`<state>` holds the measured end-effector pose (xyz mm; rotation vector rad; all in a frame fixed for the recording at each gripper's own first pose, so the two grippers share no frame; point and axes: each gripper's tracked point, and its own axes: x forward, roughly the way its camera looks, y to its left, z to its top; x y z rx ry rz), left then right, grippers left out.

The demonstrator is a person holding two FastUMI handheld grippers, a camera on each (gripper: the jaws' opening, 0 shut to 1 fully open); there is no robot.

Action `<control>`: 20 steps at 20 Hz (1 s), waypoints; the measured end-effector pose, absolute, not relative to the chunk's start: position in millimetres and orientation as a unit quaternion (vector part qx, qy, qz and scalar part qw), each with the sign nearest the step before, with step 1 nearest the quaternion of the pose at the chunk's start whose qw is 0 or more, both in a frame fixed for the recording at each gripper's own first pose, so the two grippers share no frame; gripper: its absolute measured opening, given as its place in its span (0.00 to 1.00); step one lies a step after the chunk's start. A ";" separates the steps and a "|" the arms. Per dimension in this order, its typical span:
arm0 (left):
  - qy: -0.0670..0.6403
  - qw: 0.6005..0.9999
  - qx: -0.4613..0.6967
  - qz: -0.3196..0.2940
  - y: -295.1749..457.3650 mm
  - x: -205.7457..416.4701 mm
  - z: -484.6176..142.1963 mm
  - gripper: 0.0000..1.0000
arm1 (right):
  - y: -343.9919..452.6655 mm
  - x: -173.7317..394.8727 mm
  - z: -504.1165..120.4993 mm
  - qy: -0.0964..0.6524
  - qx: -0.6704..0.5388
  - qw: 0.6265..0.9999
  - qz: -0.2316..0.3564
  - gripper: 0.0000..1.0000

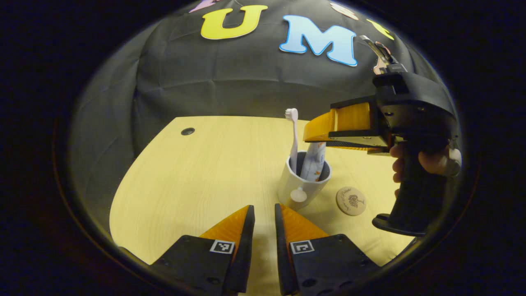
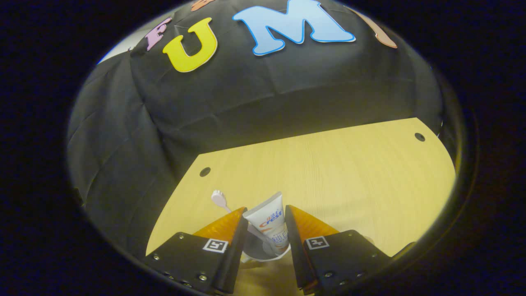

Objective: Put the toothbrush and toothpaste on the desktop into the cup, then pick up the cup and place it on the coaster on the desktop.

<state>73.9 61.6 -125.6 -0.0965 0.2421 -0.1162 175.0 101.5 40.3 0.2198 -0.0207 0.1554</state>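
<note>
Right claw (image 2: pixel 266 224) above cup (image 1: pixel 303 183), fingers either side of paste (image 2: pixel 269 220), grip unclear; brush (image 1: pixel 293 135) already in; left claw (image 1: pixel 265 216) released, idle

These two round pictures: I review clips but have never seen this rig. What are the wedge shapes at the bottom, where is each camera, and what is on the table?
No robot arm here: a person holds a two-finger gripper in each hand, and a fisheye camera rides on each. The wedges at the bottom are that gripper's own fingers.

In the left gripper view, the left gripper hangs over the wooden desktop, its fingers slightly apart with nothing between them. Ahead stands a white cup with a toothbrush upright in it. Beside the cup lies a round coaster. The right gripper, held by a hand, is above the cup at the toothpaste tube.

The right gripper view looks down its own fingers, with the tube between them, its lower end in the cup. Whether both fingers press on it, I cannot tell.
</note>
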 end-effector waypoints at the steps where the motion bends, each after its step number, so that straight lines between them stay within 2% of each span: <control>1: 0.118 0.990 -0.047 -0.060 60.7 75.5 -124.1 0.36 | 101.0 171.7 44.6 -0.017 0.115 0.990 0.083 0.54; 5: 0.113 0.991 -0.037 -0.068 53.8 80.9 -113.1 0.34 | 87.5 159.4 68.7 -0.049 0.145 0.985 0.083 0.54; 7: 0.115 0.991 -0.027 -0.066 52.6 85.3 -110.8 0.36 | 75.4 155.1 78.0 -0.060 0.156 0.983 0.077 0.54; 8: 0.118 0.991 -0.023 -0.066 51.7 87.1 -110.7 0.34 | 69.4 153.5 81.3 -0.063 0.160 0.982 0.074 0.54; 10: 0.127 0.989 -0.019 -0.072 48.3 87.7 -111.2 0.39 | 56.5 150.5 83.0 -0.065 0.165 0.982 0.065 0.54; 13: 0.130 0.988 -0.014 -0.083 43.0 85.1 -100.9 0.39 | 41.5 146.3 82.6 -0.066 0.167 0.982 0.053 0.54; 14: 0.132 0.988 -0.009 -0.085 40.8 85.5 -100.3 0.52 | 37.4 144.1 82.5 -0.067 0.168 0.982 0.050 0.54; 16: 0.139 0.986 -0.005 -0.097 30.8 85.0 -96.8 0.52 | 31.4 142.9 82.3 -0.067 0.172 0.982 0.046 0.54; 18: 0.148 0.983 0.001 -0.106 19.0 85.0 -93.9 0.68 | 24.6 141.5 80.2 -0.067 0.175 0.981 0.041 0.54; 19: 0.152 0.982 0.005 -0.108 15.2 84.8 -94.3 0.70 | 21.0 141.3 78.9 -0.066 0.178 0.981 0.038 0.54; 20: 0.162 0.981 0.009 -0.107 13.8 86.3 -97.4 0.66 | 17.8 140.3 78.5 -0.066 0.182 0.980 0.037 0.54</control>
